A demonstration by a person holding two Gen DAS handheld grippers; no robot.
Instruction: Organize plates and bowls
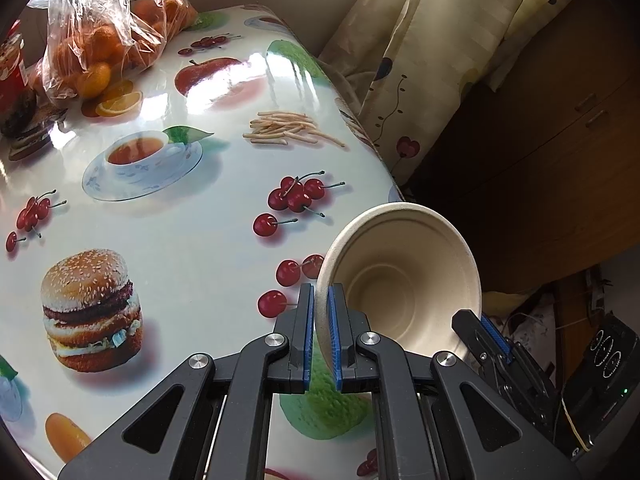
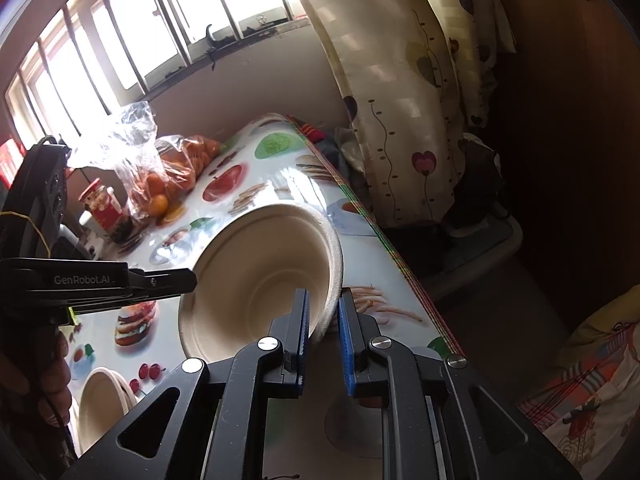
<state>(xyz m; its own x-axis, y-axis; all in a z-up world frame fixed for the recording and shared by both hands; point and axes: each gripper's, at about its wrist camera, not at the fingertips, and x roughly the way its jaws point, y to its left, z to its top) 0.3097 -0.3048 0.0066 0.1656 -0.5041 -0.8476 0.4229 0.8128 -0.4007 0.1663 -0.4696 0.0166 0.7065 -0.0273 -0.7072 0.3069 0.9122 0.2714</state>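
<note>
A beige paper bowl [image 1: 404, 280] is held tilted above the table's right edge. My left gripper [image 1: 319, 300] is shut on its left rim. In the right wrist view the same bowl [image 2: 260, 276] faces the camera, and my right gripper [image 2: 324, 312] straddles its right rim with a small gap at the outer pad [image 2: 346, 340], so it looks open. The right gripper's fingers [image 1: 492, 340] show beside the bowl in the left wrist view. The left gripper [image 2: 176, 278] shows at the bowl's left side. Other beige dishes [image 2: 102, 404] lie stacked on the table at lower left.
The table [image 1: 192, 216] has a glossy food-print cloth. A plastic bag of oranges [image 1: 100, 40] and a red-lidded jar [image 2: 102, 204] stand at its far end. A patterned curtain [image 2: 404, 92] hangs beyond the right edge, with dark wooden furniture [image 1: 560, 160] beside it.
</note>
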